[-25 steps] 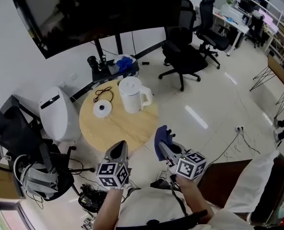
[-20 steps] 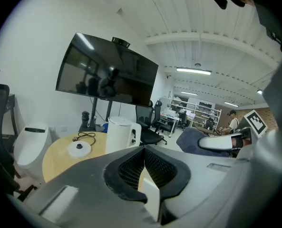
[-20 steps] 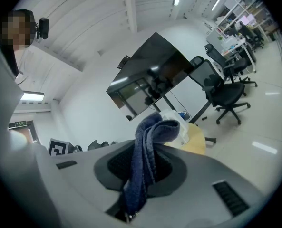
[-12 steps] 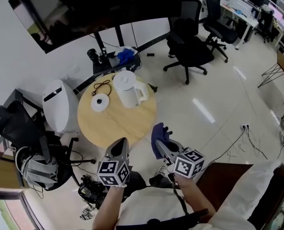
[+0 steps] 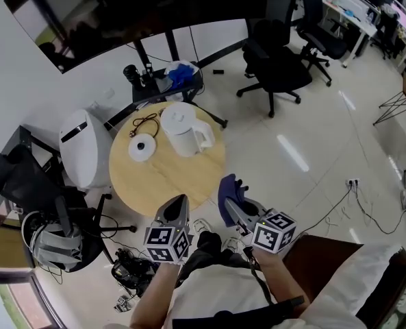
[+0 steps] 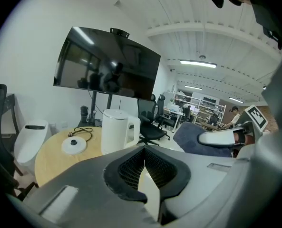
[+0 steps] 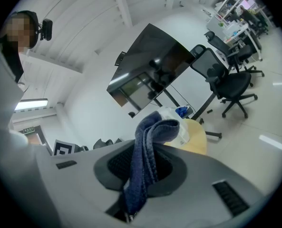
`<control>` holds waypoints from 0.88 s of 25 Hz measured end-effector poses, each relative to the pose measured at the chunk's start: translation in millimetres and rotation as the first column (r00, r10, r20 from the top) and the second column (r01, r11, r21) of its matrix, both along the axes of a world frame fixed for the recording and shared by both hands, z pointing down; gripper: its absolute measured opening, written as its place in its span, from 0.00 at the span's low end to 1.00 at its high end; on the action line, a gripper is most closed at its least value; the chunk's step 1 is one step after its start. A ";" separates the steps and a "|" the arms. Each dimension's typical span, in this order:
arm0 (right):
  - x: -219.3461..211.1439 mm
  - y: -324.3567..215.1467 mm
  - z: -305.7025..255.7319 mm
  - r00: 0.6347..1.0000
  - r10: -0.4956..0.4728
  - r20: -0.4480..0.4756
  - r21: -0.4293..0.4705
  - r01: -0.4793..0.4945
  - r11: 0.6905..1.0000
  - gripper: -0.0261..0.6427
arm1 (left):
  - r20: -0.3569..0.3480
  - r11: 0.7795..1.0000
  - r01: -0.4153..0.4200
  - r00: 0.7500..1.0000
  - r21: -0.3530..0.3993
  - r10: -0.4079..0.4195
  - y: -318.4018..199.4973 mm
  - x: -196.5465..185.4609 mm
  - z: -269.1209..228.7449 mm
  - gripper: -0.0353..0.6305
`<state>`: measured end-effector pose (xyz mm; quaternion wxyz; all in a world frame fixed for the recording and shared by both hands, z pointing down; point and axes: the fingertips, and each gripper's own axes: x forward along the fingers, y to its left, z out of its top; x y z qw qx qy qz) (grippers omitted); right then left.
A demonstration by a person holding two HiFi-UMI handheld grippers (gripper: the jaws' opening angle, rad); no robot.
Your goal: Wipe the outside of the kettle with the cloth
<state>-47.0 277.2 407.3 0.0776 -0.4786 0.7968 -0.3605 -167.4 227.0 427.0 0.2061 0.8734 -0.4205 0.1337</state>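
A white electric kettle (image 5: 183, 131) (image 6: 118, 130) stands upright on the far side of a round wooden table (image 5: 163, 175), its handle toward the right. Beside it on the left lies its round white base (image 5: 142, 148) (image 6: 73, 145) with a black cord. My left gripper (image 5: 176, 212) hovers off the table's near edge, shut and empty. My right gripper (image 5: 234, 206) is to its right, over the floor, shut on a folded dark blue cloth (image 5: 230, 193) (image 7: 148, 151) that sticks up past the jaws. The cloth partly hides the kettle (image 7: 179, 123) in the right gripper view.
A big dark screen on a stand (image 5: 141, 5) rises behind the table. A white rounded appliance (image 5: 83, 149) and a black chair (image 5: 21, 190) stand at the left; black office chairs (image 5: 278, 67) at the back right. Cables and gear (image 5: 131, 271) lie on the floor near my feet.
Both grippers have drifted a little forward and downward toward the table's near edge; the view has shifted, so the table and kettle sit slightly nearer. The cloth stays gripped.
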 end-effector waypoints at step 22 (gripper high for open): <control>50.3 -129.4 -28.7 0.965 0.083 -0.248 0.010 -0.083 0.996 0.14 | -0.122 0.994 -0.109 0.987 -0.012 0.107 -112.2 71.4 44.2 0.34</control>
